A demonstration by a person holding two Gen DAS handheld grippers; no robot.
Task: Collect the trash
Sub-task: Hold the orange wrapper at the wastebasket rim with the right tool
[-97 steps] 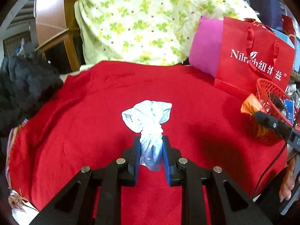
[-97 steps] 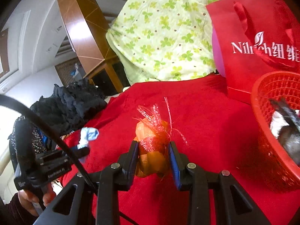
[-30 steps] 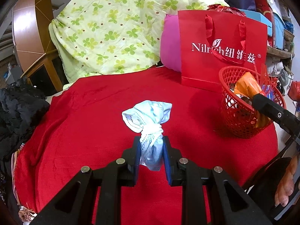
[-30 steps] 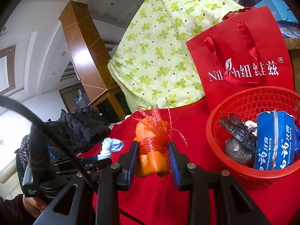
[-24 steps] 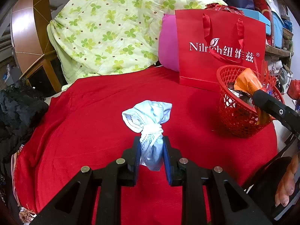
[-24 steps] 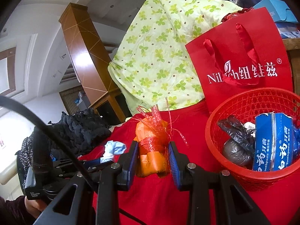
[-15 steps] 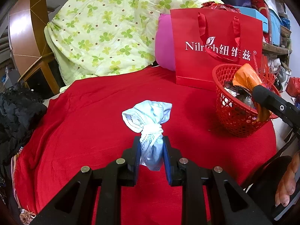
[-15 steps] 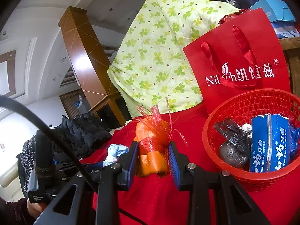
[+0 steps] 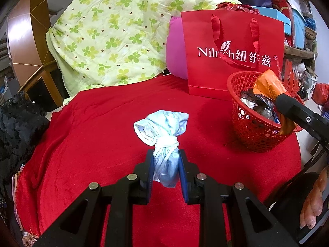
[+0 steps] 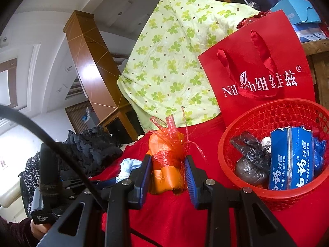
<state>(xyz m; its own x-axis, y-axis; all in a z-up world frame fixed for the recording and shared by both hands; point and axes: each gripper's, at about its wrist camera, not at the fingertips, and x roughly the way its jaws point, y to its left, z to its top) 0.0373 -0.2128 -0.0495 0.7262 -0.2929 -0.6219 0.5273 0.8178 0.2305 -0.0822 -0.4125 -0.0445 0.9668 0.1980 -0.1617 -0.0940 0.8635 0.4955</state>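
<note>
1. Left gripper [image 9: 166, 167] is clamped on a knotted pale-blue face mask [image 9: 164, 127]. It pinches the lower half below the knot, so the loose top flares free above the pads.
2. The mask is held above the red cloth [image 9: 92, 144], well apart from the basket. Judgement: it waits its turn.
3. Right gripper [image 10: 168, 171] is closed on an orange wrapper bundle [image 10: 167, 160] tied with red plastic strips, gripped at its tied waist, probably the firmest spot.
4. In the left wrist view that bundle sits at the rim of the red basket [image 9: 246, 127]; whether it is fully over the opening I cannot tell.
5. The basket already holds a blue toothpaste box [image 10: 292, 160] and a black bag wad [image 10: 248, 150], so it serves as the bin.
6. Likely step: drop the orange bundle, then the mask.
7. Risk: loose strips may snag the mesh rim.
</note>
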